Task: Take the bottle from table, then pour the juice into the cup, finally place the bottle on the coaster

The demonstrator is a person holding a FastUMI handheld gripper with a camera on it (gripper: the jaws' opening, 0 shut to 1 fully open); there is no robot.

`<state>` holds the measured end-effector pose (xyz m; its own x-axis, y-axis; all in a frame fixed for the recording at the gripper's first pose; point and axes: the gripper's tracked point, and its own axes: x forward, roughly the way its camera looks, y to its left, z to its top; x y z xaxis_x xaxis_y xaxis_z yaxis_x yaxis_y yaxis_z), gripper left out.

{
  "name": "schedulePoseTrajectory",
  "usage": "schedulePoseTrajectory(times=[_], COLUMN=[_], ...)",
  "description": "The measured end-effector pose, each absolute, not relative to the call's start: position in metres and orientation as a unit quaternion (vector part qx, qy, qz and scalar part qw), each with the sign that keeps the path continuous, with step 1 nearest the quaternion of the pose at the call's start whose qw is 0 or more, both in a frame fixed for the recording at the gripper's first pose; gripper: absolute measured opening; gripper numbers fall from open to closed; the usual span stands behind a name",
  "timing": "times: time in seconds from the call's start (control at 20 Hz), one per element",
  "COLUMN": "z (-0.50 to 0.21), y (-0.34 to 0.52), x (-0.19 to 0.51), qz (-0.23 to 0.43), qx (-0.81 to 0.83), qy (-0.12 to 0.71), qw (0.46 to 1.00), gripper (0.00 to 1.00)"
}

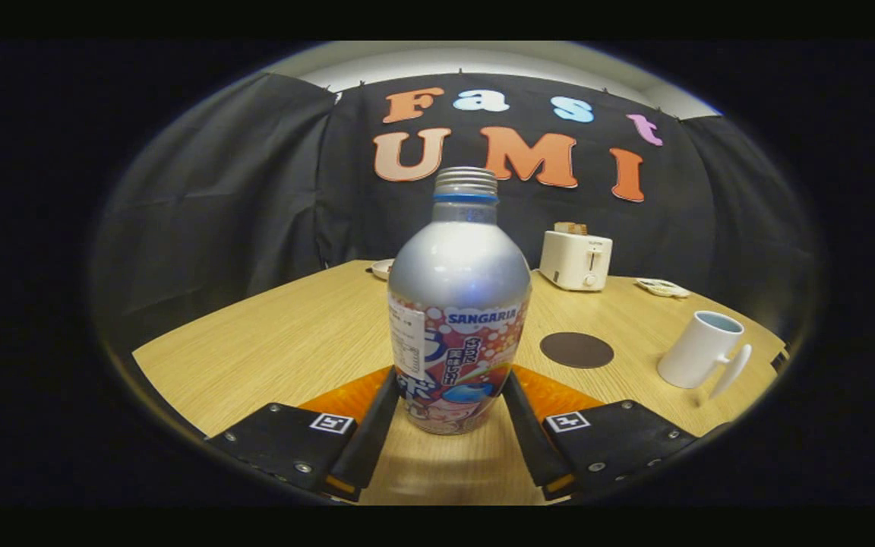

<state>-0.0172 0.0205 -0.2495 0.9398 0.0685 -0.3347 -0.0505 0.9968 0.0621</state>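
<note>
Bottle (459, 304), rounded silvery metal with a ribbed screw cap, stands upright mid-tabletop (293, 342) on grained wood, gripper (453, 395) fingers pressing both its sides, flat round coaster (576, 350) and glossy cup (699, 349) toward the right edge.

A light wooden table (278, 342) spreads ahead of the fingers, with a white boxy toaster (576, 260) at its far edge against the draped black cloth wall (210, 205), a pale strip of ceiling (483, 59) above.
</note>
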Motion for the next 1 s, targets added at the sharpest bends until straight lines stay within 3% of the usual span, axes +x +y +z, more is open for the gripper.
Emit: schedulePoseTrajectory(times=[0.6,1.0], z=[-0.208,-0.224], y=[0.000,-0.035], x=[-0.005,0.007], qz=[0.054,0.014], qx=[0.251,0.407], qy=[0.173,0.179], qw=[0.951,0.896], gripper=[0.75,0.75])
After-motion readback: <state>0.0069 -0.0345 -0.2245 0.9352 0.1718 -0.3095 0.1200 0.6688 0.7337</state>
